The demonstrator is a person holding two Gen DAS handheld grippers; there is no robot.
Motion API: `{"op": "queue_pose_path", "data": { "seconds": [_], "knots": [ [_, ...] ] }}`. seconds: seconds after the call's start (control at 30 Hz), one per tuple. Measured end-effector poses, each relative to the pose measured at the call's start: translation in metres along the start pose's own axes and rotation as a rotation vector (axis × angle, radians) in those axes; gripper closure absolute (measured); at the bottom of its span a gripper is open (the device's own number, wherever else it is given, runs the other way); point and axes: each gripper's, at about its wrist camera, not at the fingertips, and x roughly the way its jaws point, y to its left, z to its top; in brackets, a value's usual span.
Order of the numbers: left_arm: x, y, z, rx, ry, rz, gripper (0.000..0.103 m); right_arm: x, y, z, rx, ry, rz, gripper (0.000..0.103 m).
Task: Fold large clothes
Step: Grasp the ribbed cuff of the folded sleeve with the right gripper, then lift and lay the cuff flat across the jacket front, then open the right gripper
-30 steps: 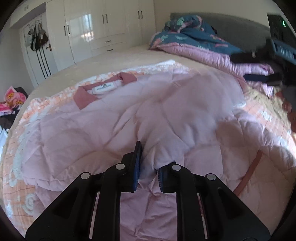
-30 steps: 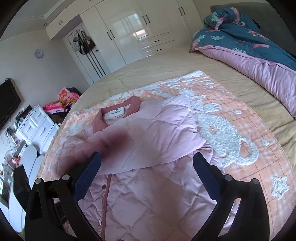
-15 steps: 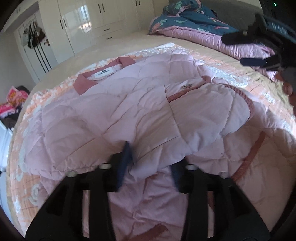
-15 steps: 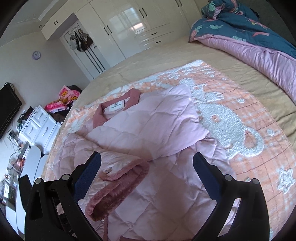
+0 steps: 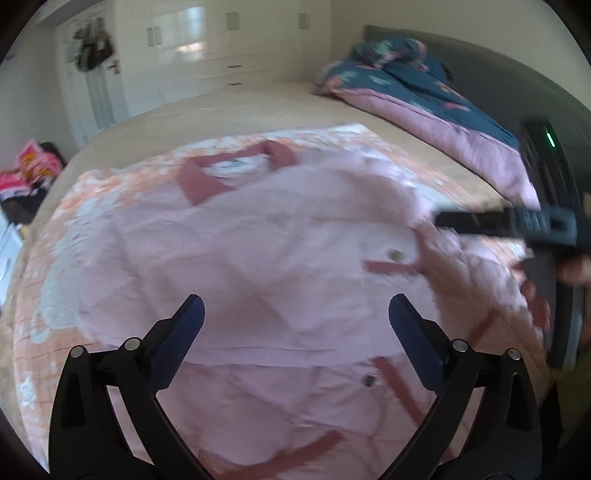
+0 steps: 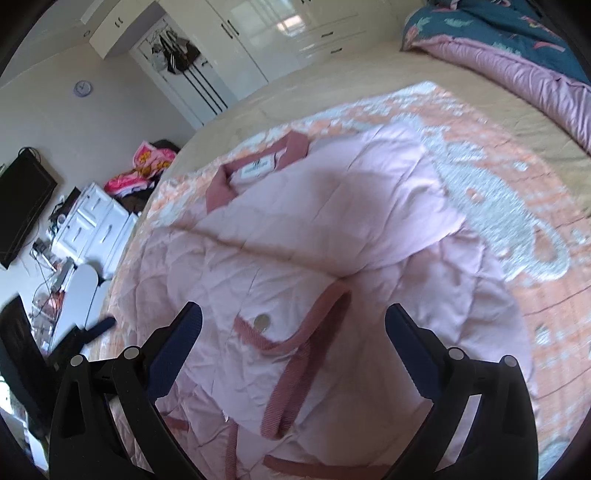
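A pale pink quilted jacket lies on an orange and white blanket on the bed, its dark pink collar at the far end. My left gripper hovers over the jacket's middle fold. Its jaws are opening wide, with nothing between them. One sleeve lies folded across the front, its ribbed cuff and a snap button just ahead of my right gripper, which is open and empty. In the left wrist view the right gripper and the hand holding it sit at the right edge, blurred.
A blue floral duvet over a pink quilt is heaped at the head of the bed. White wardrobes line the far wall. Beside the bed on the left are white drawers, a black screen and a bright clothes heap.
The left gripper let go of the jacket fabric, opened wide and lifted away. The sleeve now lies folded across the front. The right gripper came down closer to the cuff.
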Motion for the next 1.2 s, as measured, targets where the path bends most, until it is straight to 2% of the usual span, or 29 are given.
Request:
{"op": "queue_pose_path", "data": {
  "seconds": [0.13, 0.27, 0.33, 0.43, 0.53, 0.6, 0.67, 0.7, 0.77, 0.8, 0.83, 0.93, 1.2],
  "knots": [
    [-0.006, 0.037, 0.007, -0.088, -0.02, 0.044, 0.009, 0.016, 0.008, -0.012, 0.009, 0.044, 0.008, 0.004],
    [-0.01, 0.071, 0.01, -0.166, -0.043, 0.079, 0.009, 0.033, 0.007, -0.025, 0.063, 0.093, 0.019, 0.004],
    [-0.01, 0.089, 0.011, -0.199, -0.047, 0.123, 0.009, 0.042, 0.005, -0.03, 0.094, 0.118, 0.031, 0.004],
    [-0.008, 0.115, 0.01, -0.265, -0.046, 0.136, 0.009, 0.054, 0.001, -0.038, 0.148, 0.145, 0.053, 0.004],
    [-0.004, 0.138, 0.005, -0.339, -0.039, 0.132, 0.009, 0.061, 0.001, -0.044, 0.151, 0.128, 0.036, 0.004],
    [0.0, 0.151, 0.004, -0.37, -0.026, 0.164, 0.009, 0.062, 0.006, -0.045, 0.13, 0.106, 0.035, 0.004],
    [0.002, 0.161, 0.002, -0.402, -0.02, 0.173, 0.009, 0.063, 0.008, -0.045, 0.12, 0.087, 0.071, 0.016],
    [0.002, 0.166, 0.003, -0.417, -0.021, 0.171, 0.009, 0.064, 0.007, -0.045, 0.126, 0.077, 0.083, 0.032],
    [0.0, 0.175, 0.002, -0.444, -0.034, 0.17, 0.009, 0.064, 0.002, -0.043, 0.138, 0.056, 0.122, 0.052],
    [-0.001, 0.18, 0.003, -0.456, -0.039, 0.173, 0.009, 0.065, 0.003, -0.043, 0.121, 0.053, 0.141, 0.068],
    [-0.002, 0.183, 0.003, -0.466, -0.045, 0.174, 0.009, 0.064, 0.006, -0.042, 0.095, 0.044, 0.148, 0.076],
    [-0.004, 0.193, 0.002, -0.509, -0.057, 0.164, 0.009, 0.052, 0.024, -0.036, -0.018, -0.01, 0.148, 0.085],
    [-0.007, 0.203, 0.004, -0.564, -0.09, 0.142, 0.009, -0.013, 0.083, 0.017, -0.378, -0.261, 0.069, 0.087]
  ]
}}
